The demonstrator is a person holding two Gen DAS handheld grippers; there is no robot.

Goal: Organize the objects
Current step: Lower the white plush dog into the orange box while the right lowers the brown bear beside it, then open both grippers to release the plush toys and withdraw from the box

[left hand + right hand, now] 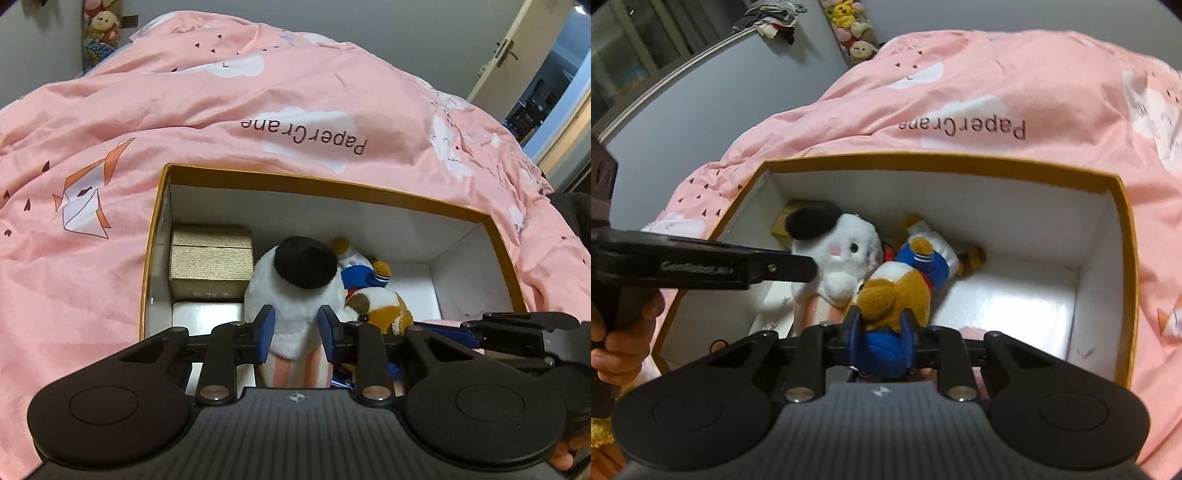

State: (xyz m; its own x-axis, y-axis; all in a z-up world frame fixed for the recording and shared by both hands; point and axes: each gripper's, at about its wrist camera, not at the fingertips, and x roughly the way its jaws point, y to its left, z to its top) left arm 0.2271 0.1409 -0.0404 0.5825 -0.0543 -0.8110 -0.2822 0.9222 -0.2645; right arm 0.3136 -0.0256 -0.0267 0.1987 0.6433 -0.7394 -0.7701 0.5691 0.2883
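Observation:
An open box with an orange rim and white inside sits on a pink bed cover; it also shows in the right wrist view. My left gripper is shut on a white plush rabbit with a black hat, held inside the box; the rabbit also shows in the right wrist view. My right gripper is shut on a brown plush dog in blue and white clothes, also inside the box. The dog lies right of the rabbit.
A gold box and a white box sit at the left end of the orange box. The right end has bare white floor. The pink duvet surrounds the box. A door stands far right.

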